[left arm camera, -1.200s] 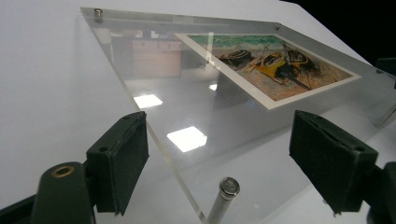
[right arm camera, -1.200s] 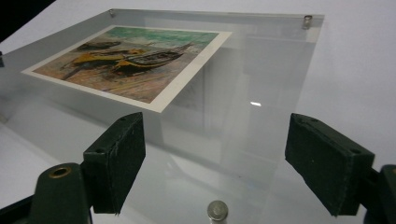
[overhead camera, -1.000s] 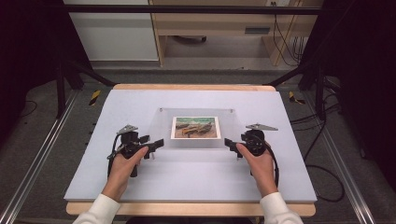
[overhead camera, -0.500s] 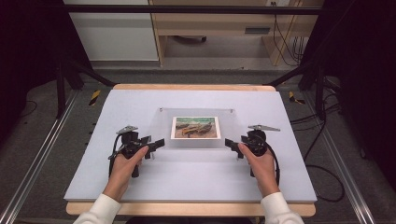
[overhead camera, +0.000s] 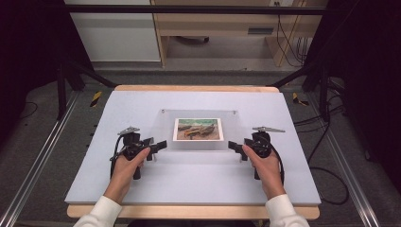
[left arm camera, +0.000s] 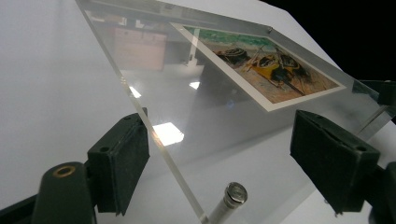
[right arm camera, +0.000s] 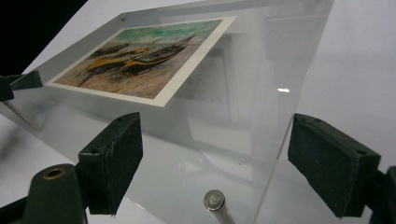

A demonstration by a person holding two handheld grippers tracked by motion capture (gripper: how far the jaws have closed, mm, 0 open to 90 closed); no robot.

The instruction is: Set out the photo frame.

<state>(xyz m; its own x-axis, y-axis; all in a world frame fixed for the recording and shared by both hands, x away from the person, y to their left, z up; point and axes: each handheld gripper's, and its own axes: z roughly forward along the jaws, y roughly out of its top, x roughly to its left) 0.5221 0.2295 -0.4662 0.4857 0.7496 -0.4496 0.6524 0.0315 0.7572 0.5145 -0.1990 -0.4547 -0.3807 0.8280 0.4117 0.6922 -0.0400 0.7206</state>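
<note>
Your left tongs (overhead camera: 160, 144) stand released around the near left corner of the clear acrylic frame (overhead camera: 198, 142); your right tongs (overhead camera: 232, 146) stand released around its near right corner. The frame, with its boat picture (overhead camera: 198, 129), lies at the surface's (overhead camera: 198, 184) middle.

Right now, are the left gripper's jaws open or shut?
Open. The left gripper has its pads spread wide around the frame corner, not pressing it.
</note>
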